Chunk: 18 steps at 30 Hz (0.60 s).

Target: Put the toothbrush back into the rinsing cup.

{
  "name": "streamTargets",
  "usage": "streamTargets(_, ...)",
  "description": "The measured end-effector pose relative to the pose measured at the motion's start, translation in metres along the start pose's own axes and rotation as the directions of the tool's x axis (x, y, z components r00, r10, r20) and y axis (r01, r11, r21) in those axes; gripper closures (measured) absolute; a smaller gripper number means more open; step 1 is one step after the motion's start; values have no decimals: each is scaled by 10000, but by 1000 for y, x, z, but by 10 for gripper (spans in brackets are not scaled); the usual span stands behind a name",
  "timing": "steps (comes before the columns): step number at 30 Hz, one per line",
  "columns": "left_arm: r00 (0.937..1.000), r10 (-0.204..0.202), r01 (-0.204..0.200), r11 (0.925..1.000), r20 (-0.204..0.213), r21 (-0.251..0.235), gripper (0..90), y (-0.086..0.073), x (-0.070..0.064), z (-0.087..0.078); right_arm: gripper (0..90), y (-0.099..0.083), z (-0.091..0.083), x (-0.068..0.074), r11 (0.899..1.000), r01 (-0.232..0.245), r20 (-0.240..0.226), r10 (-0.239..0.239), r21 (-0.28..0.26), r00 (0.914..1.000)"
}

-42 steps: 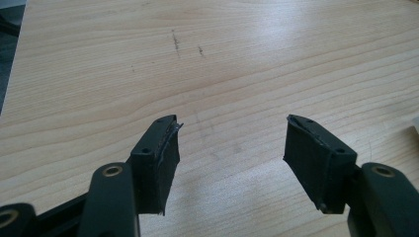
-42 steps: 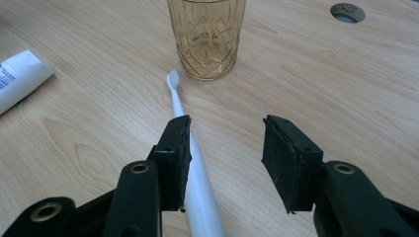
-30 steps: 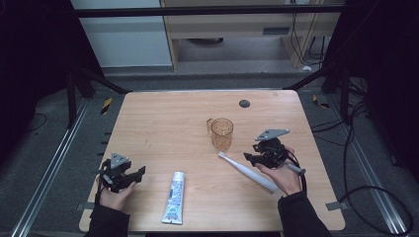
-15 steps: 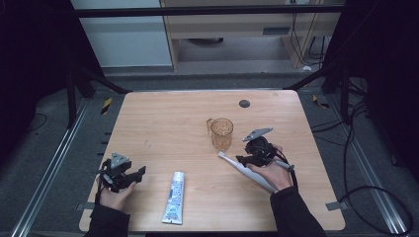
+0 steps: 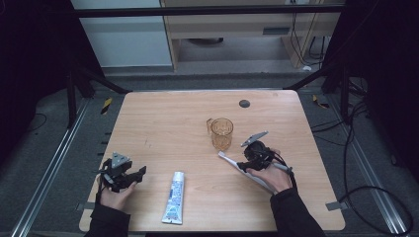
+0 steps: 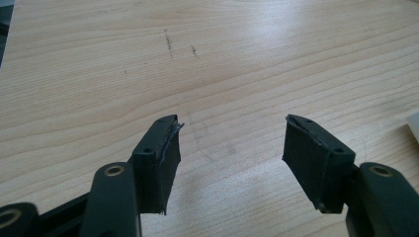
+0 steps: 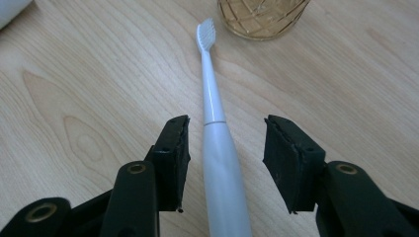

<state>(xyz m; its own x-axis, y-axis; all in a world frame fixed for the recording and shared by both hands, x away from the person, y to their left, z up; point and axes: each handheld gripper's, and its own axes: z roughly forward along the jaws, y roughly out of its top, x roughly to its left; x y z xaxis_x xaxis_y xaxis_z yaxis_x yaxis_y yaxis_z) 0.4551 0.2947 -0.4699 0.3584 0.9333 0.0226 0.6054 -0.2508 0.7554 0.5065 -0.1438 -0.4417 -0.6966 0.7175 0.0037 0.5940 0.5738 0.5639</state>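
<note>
Nearest the person, the left gripper (image 5: 129, 175) is resting at the near left corner of the wooden worktop (image 5: 168, 123), held in the left hand (image 5: 114, 195). In the left gripper view its fingers (image 6: 160, 165) are standing wide apart with only bare wood grain and a few faint dark scuffs between them.

Just to its right, a toothpaste tube (image 5: 173, 197) is lying flat near the front edge, its cap end pointing away from the person. The tube is carrying blue and white printing, but the lettering is too small to read.

Farther right, the right hand (image 5: 269, 175) is holding the right gripper (image 5: 247, 163) low over a white electric toothbrush (image 7: 217, 148). The toothbrush is lying on the worktop on a slant, bristle head toward the cup. In the right gripper view the fingers (image 7: 173, 158) are spread open on either side of the handle, near it but not touching it, so nothing is being gripped. No brand mark is showing on the handle.

Just beyond the brush head, an amber patterned glass cup (image 5: 221, 133) with a handle is standing upright near the middle of the worktop.

At the far edge, a small dark round disc (image 5: 244, 103) is sitting on the wood.
</note>
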Motion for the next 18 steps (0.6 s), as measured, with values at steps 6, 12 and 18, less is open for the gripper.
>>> streamTargets(6, 10000, 1, -1, 10000, 5, 14, 380, 0, 0, 0, 523, -2, 7, 0, 9994, 23, -113, -19, 354, 9999)
streamTargets(12, 10000, 10, -10, 10000, 6, 29, 379, 0, 0, 1, 528, -3, 14, -1, 9976, 39, -198, -26, 691, 9998)
streamTargets(18, 10000, 5, -5, 10000, 5, 36, 379, 0, 0, 1, 534, -4, 21, -1, 9958, 11, -261, 13, 918, 9997)
